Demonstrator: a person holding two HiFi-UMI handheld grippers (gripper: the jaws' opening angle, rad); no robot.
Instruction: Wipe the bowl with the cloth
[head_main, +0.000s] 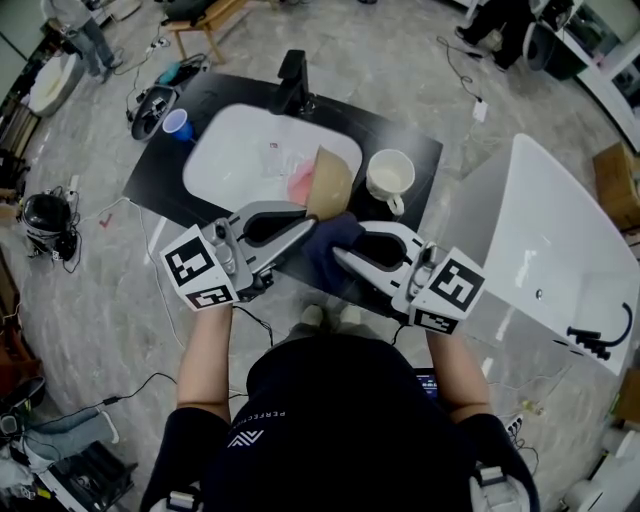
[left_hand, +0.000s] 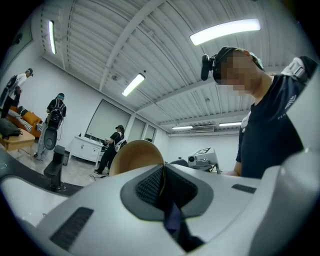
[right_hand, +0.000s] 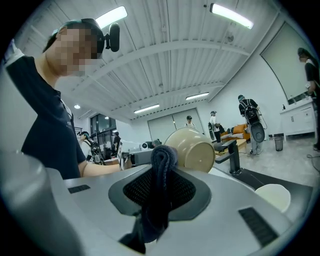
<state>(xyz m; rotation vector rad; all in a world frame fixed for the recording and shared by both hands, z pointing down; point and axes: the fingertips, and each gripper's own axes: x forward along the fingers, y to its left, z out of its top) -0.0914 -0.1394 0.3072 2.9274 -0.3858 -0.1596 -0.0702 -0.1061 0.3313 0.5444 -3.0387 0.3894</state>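
Head view
- Bowl (head_main: 328, 182): tan, tipped up on edge over the front rim of the white sink (head_main: 240, 150).
- Left gripper (head_main: 305, 222): jaws drawn together, tips at the bowl's lower edge.
- Cloth (head_main: 332, 243): dark blue, bunched between the two grippers, just below the bowl.
- Right gripper (head_main: 342, 255): tips sunk in the cloth.
- Mug (head_main: 390, 176): white, upright on the black counter (head_main: 165, 175), just right of the bowl.

Left gripper view
- Left gripper (left_hand: 162, 186): pads pinched on the bowl's thin rim.
- Bowl (left_hand: 136, 157): rounded wall rising above the jaws.
- Cloth (left_hand: 173, 220): dark blue strip low in the gap behind the pads.

Right gripper view
- Right gripper (right_hand: 159, 192): clamped on a fold of the cloth.
- Cloth (right_hand: 164, 157): fold bulging above the jaws, tail hanging beneath.
- Bowl (right_hand: 192, 149): outer wall and base just behind the cloth; contact not clear from here.
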